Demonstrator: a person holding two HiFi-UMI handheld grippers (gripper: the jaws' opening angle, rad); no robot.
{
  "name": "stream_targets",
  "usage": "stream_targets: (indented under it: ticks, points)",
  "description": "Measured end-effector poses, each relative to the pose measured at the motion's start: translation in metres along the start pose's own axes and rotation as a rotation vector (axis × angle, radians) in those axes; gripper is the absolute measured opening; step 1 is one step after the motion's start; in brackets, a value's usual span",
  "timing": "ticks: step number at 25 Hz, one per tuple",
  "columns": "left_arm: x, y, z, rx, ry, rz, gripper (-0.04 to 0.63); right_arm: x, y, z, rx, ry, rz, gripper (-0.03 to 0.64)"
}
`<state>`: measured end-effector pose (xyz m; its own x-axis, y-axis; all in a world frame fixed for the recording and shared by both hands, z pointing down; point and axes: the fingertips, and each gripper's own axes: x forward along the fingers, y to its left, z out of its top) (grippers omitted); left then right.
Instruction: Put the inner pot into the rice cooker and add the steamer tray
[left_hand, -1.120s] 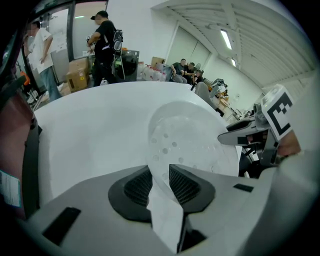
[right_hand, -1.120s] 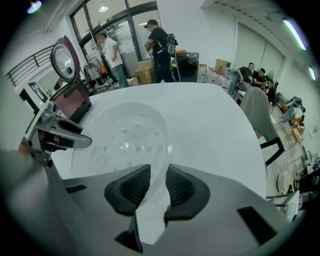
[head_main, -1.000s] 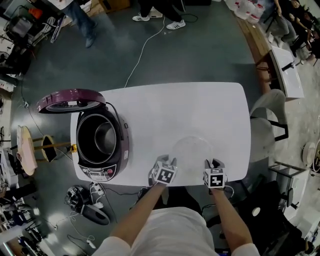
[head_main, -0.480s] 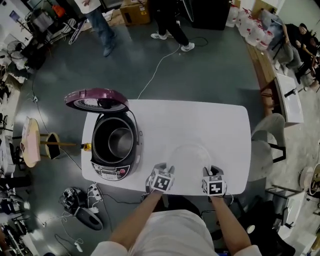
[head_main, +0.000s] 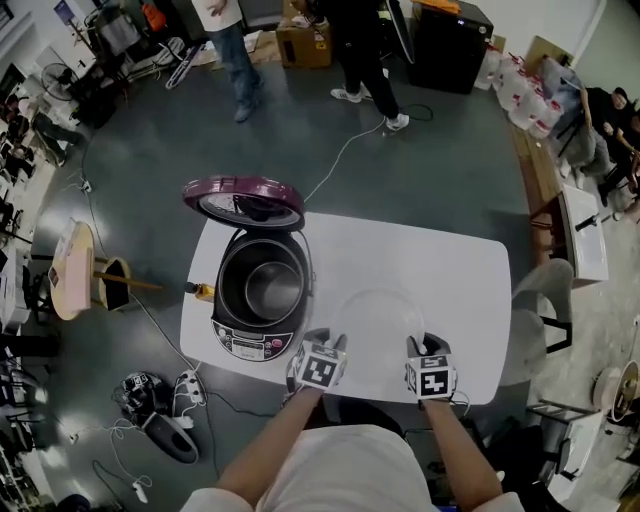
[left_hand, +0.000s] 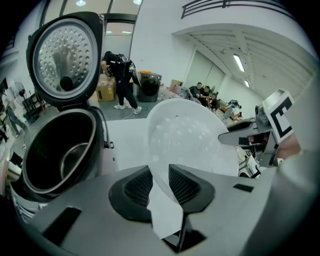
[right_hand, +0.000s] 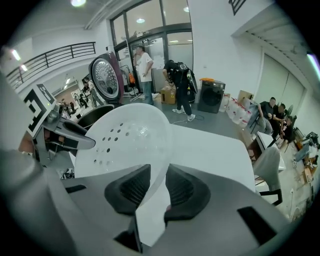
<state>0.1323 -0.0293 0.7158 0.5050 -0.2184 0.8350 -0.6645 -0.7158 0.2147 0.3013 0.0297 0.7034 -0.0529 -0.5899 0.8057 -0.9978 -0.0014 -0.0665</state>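
Note:
The white perforated steamer tray (head_main: 378, 318) hangs above the white table (head_main: 450, 270), held by its rim on both sides. My left gripper (head_main: 334, 343) is shut on the tray's left rim (left_hand: 159, 176). My right gripper (head_main: 422, 347) is shut on the right rim (right_hand: 156, 182). The tray (left_hand: 187, 137) tilts up between the jaws, and its holes show in the right gripper view (right_hand: 122, 140). The purple rice cooker (head_main: 260, 300) stands to the left with its lid (head_main: 243, 200) raised. The metal inner pot (head_main: 273, 290) sits inside the cooker (left_hand: 60, 150).
The cooker stands at the table's left end; its cable runs off onto the floor. A grey chair (head_main: 545, 300) is at the table's right. A wooden stool (head_main: 75, 270) stands left of the table. People stand by boxes at the far side (head_main: 360, 50).
Both grippers have risen with the steamer tray between them, lifting it off the table. The cooker now appears closer to the left gripper.

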Motion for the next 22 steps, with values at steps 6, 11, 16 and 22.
stream_targets:
  ticks: [6, 11, 16, 22]
  points:
    - [-0.044, 0.035, 0.01, 0.004, -0.053, 0.02, 0.118, -0.009, 0.04, 0.043, -0.05, -0.042, 0.025, 0.107]
    - [-0.072, 0.066, 0.01, -0.021, -0.086, 0.045, 0.118, -0.006, 0.074, 0.068, -0.084, -0.065, 0.049, 0.107]
    - [-0.092, 0.096, 0.008, -0.04, -0.11, 0.08, 0.118, 0.002, 0.104, 0.09, -0.119, -0.075, 0.06, 0.107]
    - [-0.107, 0.127, 0.004, -0.056, -0.136, 0.109, 0.124, 0.012, 0.133, 0.118, -0.154, -0.106, 0.073, 0.103]
